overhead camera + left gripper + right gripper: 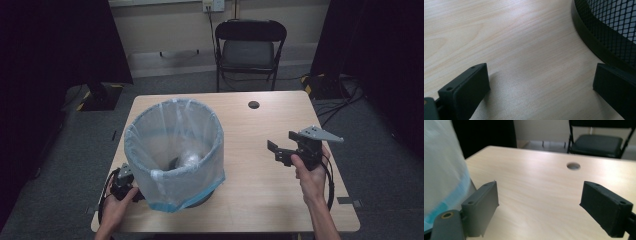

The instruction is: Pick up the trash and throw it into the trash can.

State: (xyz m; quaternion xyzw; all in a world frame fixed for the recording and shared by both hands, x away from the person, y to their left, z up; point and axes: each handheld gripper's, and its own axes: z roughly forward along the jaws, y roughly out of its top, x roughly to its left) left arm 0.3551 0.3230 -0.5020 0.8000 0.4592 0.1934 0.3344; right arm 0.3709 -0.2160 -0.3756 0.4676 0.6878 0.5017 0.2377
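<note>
Bin: a black mesh waste bin [200, 196] stood on the worktop [260, 190], toward the person's left half of it, its black base ring and mesh wall visible in the left gripper view.
Liner: a thin, translucent plastic bag [172, 150] with a blue edge was draped over the bin's rim and hung down outside its wall; a crumpled pale lump lay at the bin's bottom, too unclear to name.
Left gripper: the left gripper [537, 85] sat low at the bin's near-left foot, jaws spread wide with bare wood between them, one jaw close beside the base ring and holding nothing.
Right gripper: the right gripper [281, 150] hovered well to the right of the bin, jaws apart and empty, pointing toward it.
Handling, liner: probably very light, limp and slippery; it would likely crumple and slide off unless pinched through a gathered fold.
Handling, bin: likely light and stiff, so prone to skid or tip when the film was tugged.
Where to hold: the folded-over hem beside the rim looked the best pinch point, with the bin steadied at its base ring.
</note>
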